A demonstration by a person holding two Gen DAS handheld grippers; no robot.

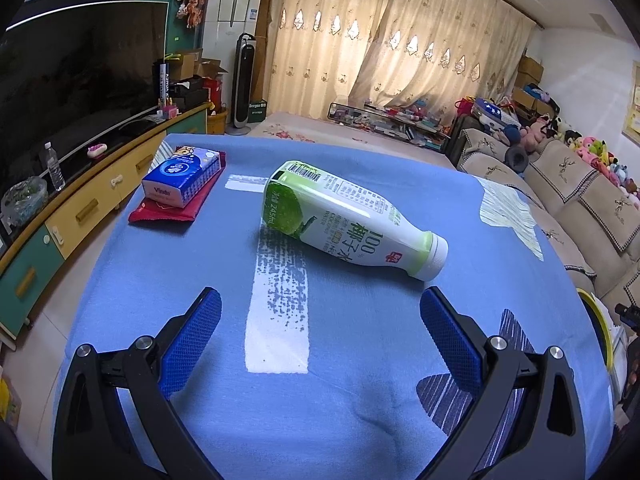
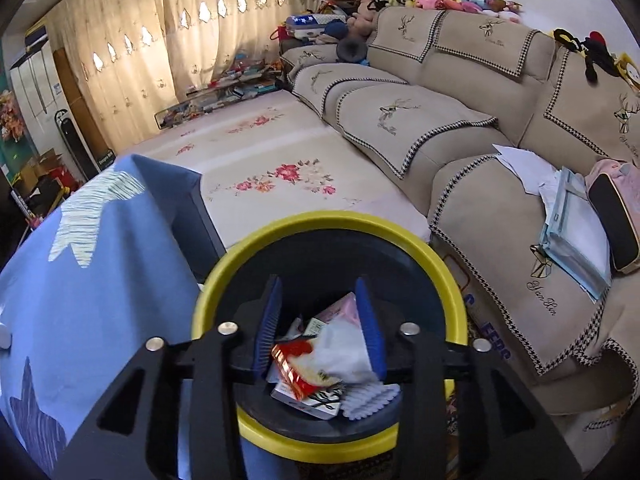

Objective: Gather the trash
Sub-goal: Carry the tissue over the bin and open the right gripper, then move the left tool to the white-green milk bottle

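- Trash still on the table (image 1: pixel 132 320): a coconut-water bottle (image 1: pixel 344 216) lying on its side, cap towards me, so my left gripper (image 1: pixel 320 320) waits short of it with jaws wide apart and empty.
- My right gripper (image 2: pixel 320 328) hangs over the yellow-rimmed bin (image 2: pixel 448 280) beside the table, jaws parted; a white and red wrapper (image 2: pixel 320 356) sits between the pads, seemingly let go above other rubbish.

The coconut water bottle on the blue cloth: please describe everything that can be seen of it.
The coconut water bottle looks like white plastic with a green and white label, printed text, a barcode and a white screw cap. It lies on its side on the blue cloth, cap toward the camera and to the right, base away. Nothing else touches it.
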